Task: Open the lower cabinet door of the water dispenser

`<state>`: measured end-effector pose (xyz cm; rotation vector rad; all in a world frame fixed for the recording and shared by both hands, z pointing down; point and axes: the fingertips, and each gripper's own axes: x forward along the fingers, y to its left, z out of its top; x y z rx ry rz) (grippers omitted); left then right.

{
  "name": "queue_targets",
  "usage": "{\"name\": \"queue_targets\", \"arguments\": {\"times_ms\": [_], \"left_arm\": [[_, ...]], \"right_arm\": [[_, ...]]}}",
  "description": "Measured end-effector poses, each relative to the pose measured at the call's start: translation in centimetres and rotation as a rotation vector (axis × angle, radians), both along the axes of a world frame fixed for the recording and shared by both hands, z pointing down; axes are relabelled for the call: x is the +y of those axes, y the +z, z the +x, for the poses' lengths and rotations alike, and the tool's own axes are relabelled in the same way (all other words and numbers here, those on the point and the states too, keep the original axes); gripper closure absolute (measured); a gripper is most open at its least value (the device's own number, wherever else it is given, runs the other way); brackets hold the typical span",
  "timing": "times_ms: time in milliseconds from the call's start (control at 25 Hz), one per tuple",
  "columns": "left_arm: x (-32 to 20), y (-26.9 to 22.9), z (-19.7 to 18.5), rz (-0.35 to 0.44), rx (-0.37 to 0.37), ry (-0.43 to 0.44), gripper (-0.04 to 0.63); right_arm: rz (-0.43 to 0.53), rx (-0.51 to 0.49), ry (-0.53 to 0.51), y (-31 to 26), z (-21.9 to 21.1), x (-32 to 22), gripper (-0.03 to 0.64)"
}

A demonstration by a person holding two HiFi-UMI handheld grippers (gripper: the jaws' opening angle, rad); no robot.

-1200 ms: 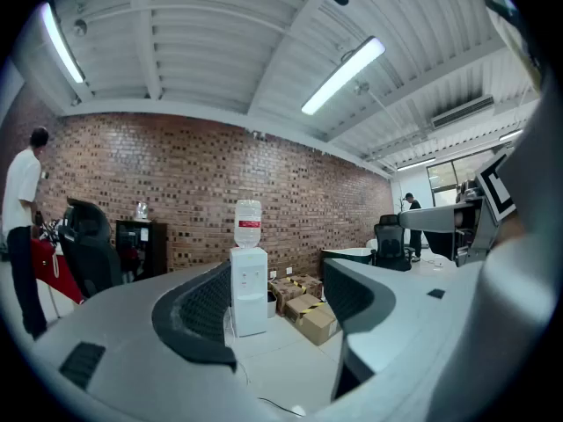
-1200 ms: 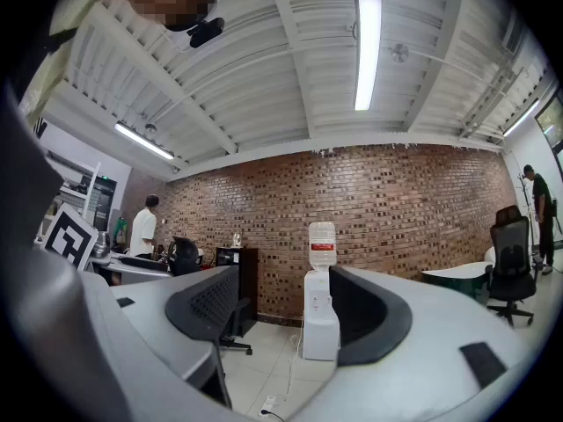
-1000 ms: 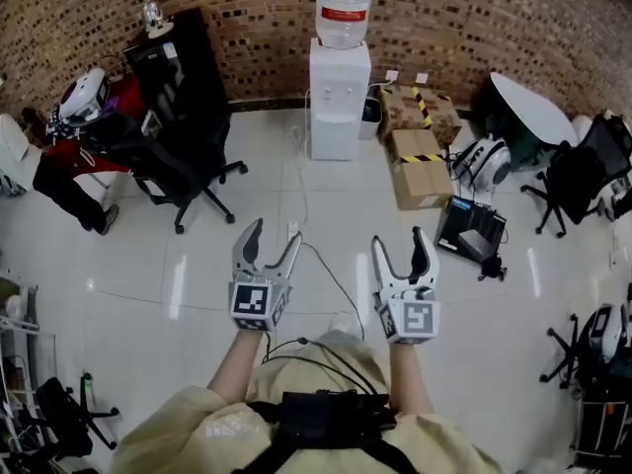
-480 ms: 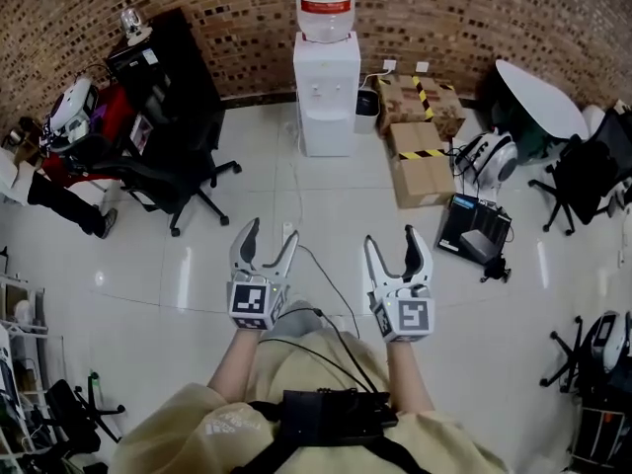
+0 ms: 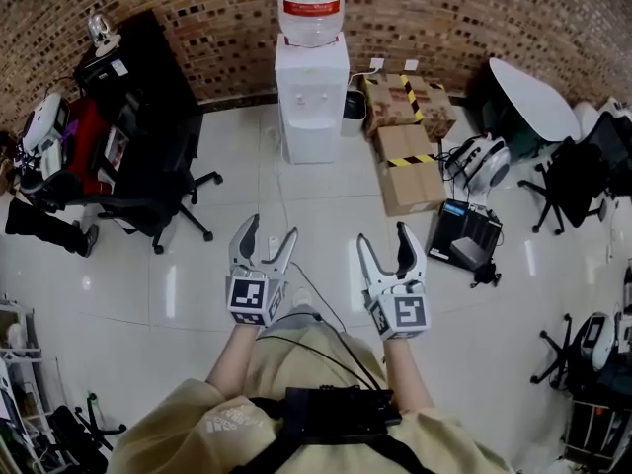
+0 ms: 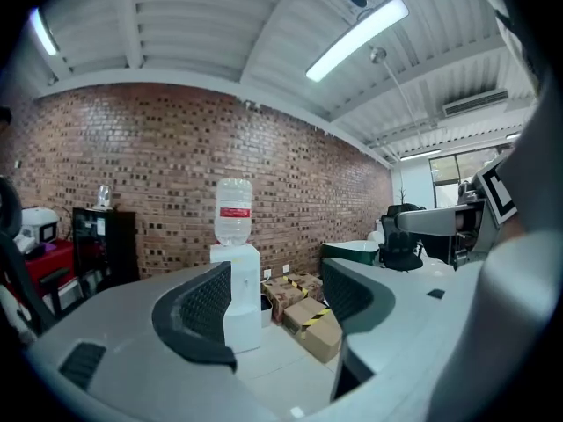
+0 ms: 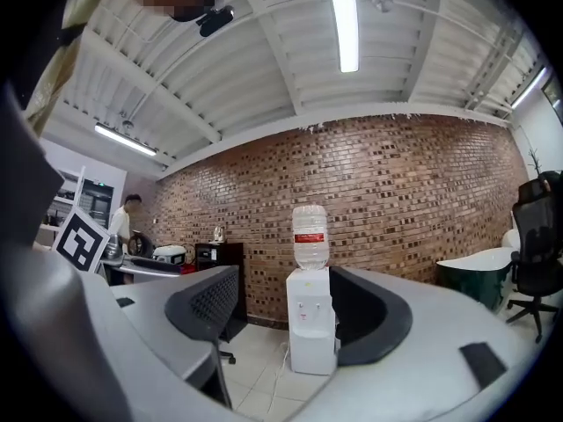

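Observation:
The white water dispenser (image 5: 311, 97) stands against the brick wall with a clear bottle (image 5: 310, 6) on top. Its lower cabinet door (image 5: 314, 142) faces me and looks closed. My left gripper (image 5: 269, 233) and right gripper (image 5: 383, 237) are held side by side over the tiled floor, well short of the dispenser, both open with nothing between the fingers. In the left gripper view the dispenser (image 6: 246, 297) shows far off, just right of the left jaw of the gripper (image 6: 273, 293). In the right gripper view the dispenser (image 7: 310, 323) stands between the jaws of the gripper (image 7: 281, 310).
Cardboard boxes (image 5: 410, 171) sit on the floor right of the dispenser. A black office chair (image 5: 148, 200) and a black cabinet (image 5: 138, 67) are to its left. A cable (image 5: 281, 200) runs across the tiles from the dispenser. A black device (image 5: 464, 240) lies at the right.
Both grippers have moved forward across the floor toward the dispenser, which now looks nearer and larger. Their jaws stand as wide as before.

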<state>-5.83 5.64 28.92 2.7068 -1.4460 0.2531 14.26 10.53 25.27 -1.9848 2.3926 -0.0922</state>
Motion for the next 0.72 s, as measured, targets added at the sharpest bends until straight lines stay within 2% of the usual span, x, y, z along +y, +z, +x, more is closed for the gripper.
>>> {"name": "queue_targets", "arguments": {"times_ms": [120, 360, 600, 720], "left_arm": [[-4.8, -0.9, 1.5, 0.028, 0.008, 0.049, 0.287], [-12.2, -0.4, 2.2, 0.017, 0.013, 0.096, 0.287], [-17.5, 2.6, 2.9, -0.044, -0.005, 0.09, 0.287], [-20.8, 4.4, 3.1, -0.07, 0.003, 0.042, 0.287]], "right_arm": [[0.002, 0.018, 0.007, -0.2, 0.6, -4.7, 0.279], [-0.046, 0.041, 0.016, 0.6, -0.1, -11.5, 0.279], [-0.124, 0.026, -0.009, 5.5, 0.7, -18.6, 0.281], [-0.152, 0.03, -0.051, 8.7, 1.7, -23.5, 0.282]]}}
